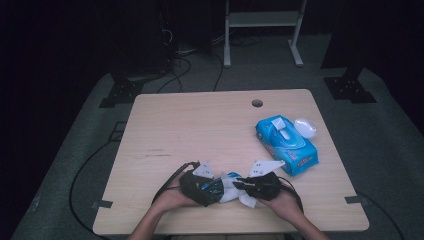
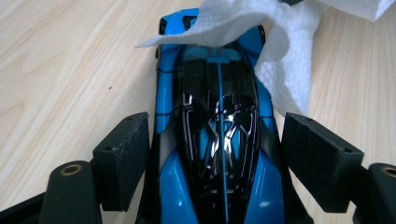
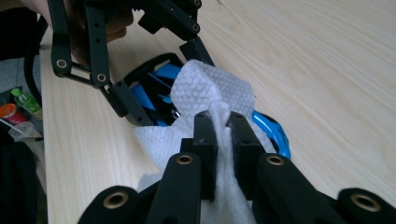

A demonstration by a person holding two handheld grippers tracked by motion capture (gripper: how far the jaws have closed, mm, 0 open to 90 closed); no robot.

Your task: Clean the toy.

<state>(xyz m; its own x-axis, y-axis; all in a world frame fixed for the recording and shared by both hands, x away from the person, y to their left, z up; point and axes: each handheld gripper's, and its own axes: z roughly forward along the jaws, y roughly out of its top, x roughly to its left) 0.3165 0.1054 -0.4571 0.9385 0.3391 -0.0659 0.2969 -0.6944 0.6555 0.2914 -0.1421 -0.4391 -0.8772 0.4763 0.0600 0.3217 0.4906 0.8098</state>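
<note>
The left gripper (image 2: 215,154) straddles the glossy blue-and-black toy car (image 2: 217,140), its jaws spread loose; the right gripper (image 3: 223,128) pinches the white wet wipe (image 3: 210,88) draped over the car's far end. Wiping could shove the unclamped car along the tabletop (image 2: 70,70).

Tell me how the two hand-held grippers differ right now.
The right hand-held gripper is clamped shut on a white wipe; the left hand-held gripper stands wide, pads either side of the blue toy car, a gap showing at one pad. Both are black and meet over the car.

One toy car (image 2: 217,140), one wipe (image 3: 210,88), one wipes pack (image 1: 286,143).
</note>
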